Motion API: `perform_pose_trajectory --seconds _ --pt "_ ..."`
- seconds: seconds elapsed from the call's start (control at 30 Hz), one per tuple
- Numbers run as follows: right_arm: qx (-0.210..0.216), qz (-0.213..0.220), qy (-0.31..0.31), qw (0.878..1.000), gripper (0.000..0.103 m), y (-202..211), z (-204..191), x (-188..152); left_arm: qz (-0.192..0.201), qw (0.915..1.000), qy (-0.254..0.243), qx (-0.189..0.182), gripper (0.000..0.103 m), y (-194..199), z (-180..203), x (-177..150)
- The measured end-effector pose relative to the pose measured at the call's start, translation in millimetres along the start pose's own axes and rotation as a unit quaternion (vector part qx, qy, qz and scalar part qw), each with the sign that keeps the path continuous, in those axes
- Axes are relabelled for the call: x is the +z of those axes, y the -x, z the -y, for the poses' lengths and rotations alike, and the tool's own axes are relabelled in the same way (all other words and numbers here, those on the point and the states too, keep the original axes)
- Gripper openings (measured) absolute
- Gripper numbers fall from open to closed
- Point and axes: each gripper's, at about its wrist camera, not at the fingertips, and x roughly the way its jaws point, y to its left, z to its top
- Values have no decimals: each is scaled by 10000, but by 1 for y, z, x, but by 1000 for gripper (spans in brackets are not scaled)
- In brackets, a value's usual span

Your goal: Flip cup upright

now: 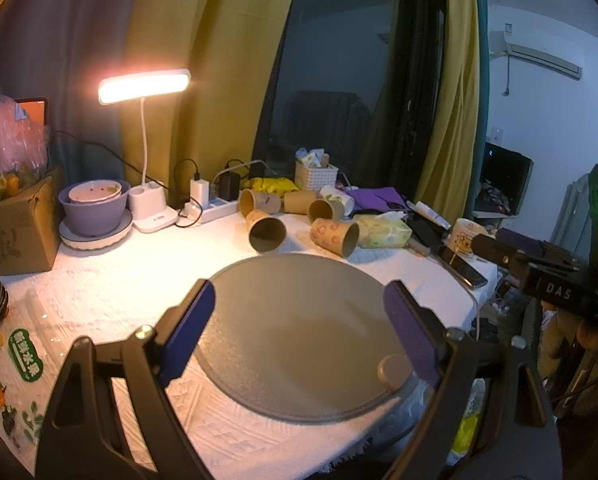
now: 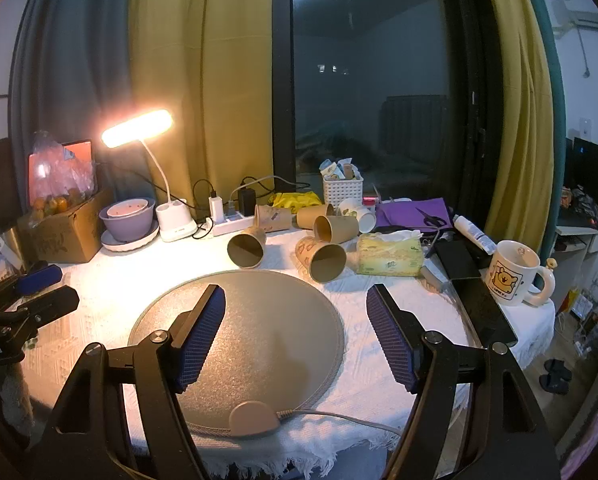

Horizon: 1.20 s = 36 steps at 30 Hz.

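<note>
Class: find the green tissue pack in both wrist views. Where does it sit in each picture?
Left wrist: tissue pack right of centre, just right of a tipped paper cup.
Right wrist: tissue pack right of centre, beside the same cup.
Shared landmark: lit desk lamp.

Brown paper cups (image 2: 246, 246) sideways behind round mat (image 2: 259, 320)
</note>
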Motion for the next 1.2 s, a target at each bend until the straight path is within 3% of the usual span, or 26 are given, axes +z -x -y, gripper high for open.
perform_pose_trajectory --seconds 0.53,0.73,1.2 --pt "34 5 38 10000 76 -1 -1 3 -17 9999 -117 -61 87 -8 4 3" --pt "72 -48 93 9999 76 -16 -1 5 -259 9987 -295 -328 87 -42 15 16" --pt "-57 -387 -112 9992 76 -90 66 36 -835 9945 -436 -453 87 -142 38 59"
